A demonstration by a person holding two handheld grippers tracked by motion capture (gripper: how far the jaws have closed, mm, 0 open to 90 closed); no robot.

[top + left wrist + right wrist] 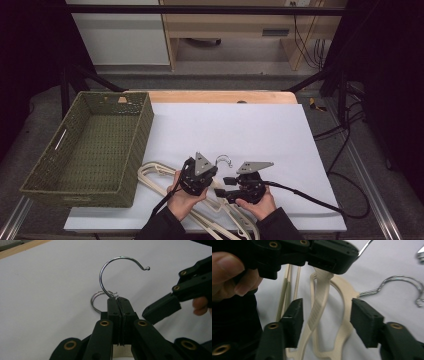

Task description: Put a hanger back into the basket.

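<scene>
White tabletop, cream chrome-hooked hangers

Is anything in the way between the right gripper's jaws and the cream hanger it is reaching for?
Nothing visible. The right gripper already straddles the lifted cream hanger, pads apart from it. The left gripper, clamped at that hanger's hook, sits above, not between.

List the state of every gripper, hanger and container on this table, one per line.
Left gripper: shut on the neck of a hanger's metal hook, lifted.
Right gripper: open, jaws either side of a cream hanger's arm, not pressing.
Cream hangers: piled, lying on the white sheet.
Green woven basket: upright, empty.
</scene>
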